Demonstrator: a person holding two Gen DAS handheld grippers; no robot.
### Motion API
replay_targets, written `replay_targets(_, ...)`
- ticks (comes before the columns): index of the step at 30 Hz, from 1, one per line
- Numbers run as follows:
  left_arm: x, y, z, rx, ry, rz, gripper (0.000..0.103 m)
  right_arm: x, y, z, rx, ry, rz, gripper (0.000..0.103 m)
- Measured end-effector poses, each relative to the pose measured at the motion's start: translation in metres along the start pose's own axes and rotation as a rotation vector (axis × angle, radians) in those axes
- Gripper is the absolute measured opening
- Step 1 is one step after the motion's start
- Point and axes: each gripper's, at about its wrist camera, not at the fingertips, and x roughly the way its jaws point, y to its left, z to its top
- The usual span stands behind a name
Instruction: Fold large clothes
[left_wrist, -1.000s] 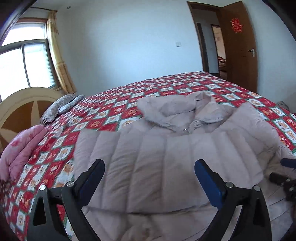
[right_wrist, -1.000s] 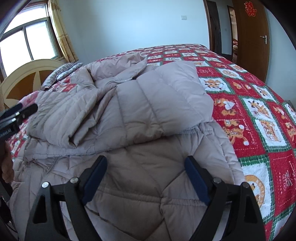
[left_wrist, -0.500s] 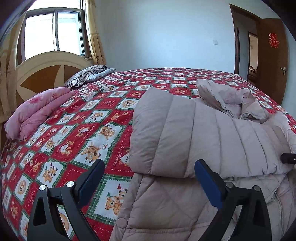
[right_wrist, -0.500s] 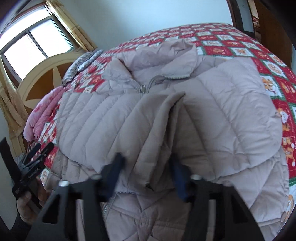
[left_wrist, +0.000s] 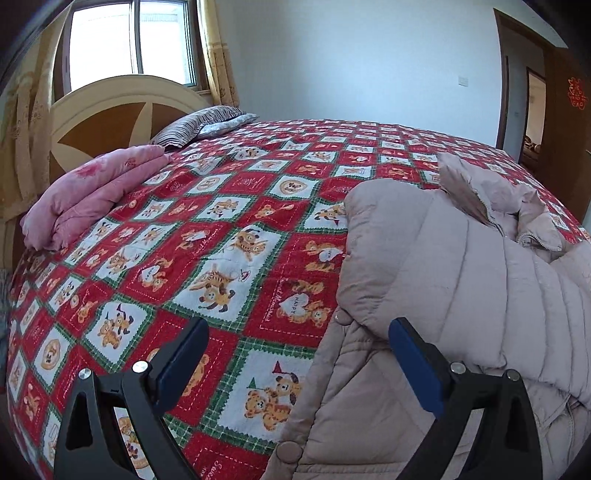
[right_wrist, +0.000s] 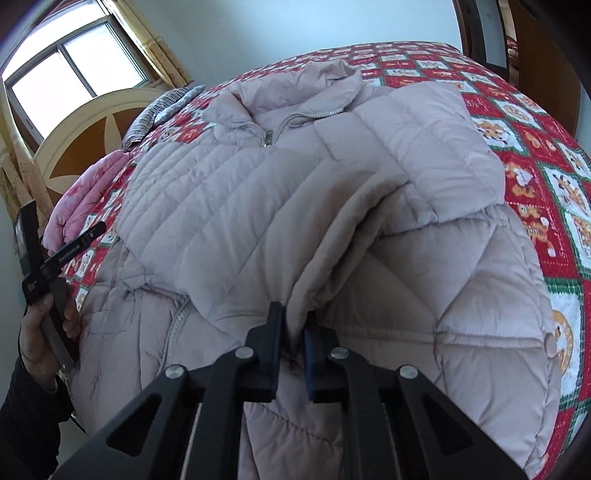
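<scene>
A large pale pink-beige quilted down coat (right_wrist: 295, 192) lies spread on the bed, collar toward the far side, with one sleeve folded across its front. My right gripper (right_wrist: 293, 325) is shut on the cuff end of that sleeve (right_wrist: 325, 258), near the coat's middle. My left gripper (left_wrist: 295, 354) is open and empty, hovering over the coat's left edge (left_wrist: 424, 277) where it meets the bedspread. The left gripper's body and the hand that holds it show at the left of the right wrist view (right_wrist: 55, 258).
The bed has a red and green teddy-bear patchwork bedspread (left_wrist: 221, 258). A folded pink quilt (left_wrist: 92, 192) and striped pillows (left_wrist: 199, 125) lie by the round headboard (left_wrist: 122, 110). A window is behind the headboard, and a brown door (left_wrist: 569, 129) stands at the right.
My right gripper has closed on the sleeve end and lifted it over the coat's front. My left gripper has swung left, off the coat's front to its left edge, staying open.
</scene>
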Motion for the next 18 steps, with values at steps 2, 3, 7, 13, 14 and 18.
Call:
replay_targets(2,-0.002,-0.001,0.004,-0.002,-0.007,-0.004,0.098,-0.002,0.000,0.000,-0.018,-0.002,-0.029,0.016)
replay_targets(3,-0.004,-0.004,0.007,0.003,-0.014,-0.004,0.098,-0.005,0.001,0.001,-0.025,-0.014,-0.044,0.019)
replay_targets(7,-0.014,-0.025,0.027,0.043,-0.067,-0.038,0.098,-0.028,0.001,0.005,-0.015,-0.121,-0.171,0.052)
replay_targets(13,0.002,-0.069,0.045,0.097,-0.094,-0.072,0.098,-0.042,0.012,0.024,0.009,-0.255,-0.186,0.052)
replay_targets(14,0.010,-0.077,0.045,0.114,-0.088,-0.049,0.098,-0.035,0.018,0.030,-0.016,-0.248,-0.140,0.052)
replay_targets(18,0.042,-0.092,0.040,0.151,-0.024,0.002,0.098,-0.002,0.038,0.049,-0.114,-0.207,-0.151,0.052)
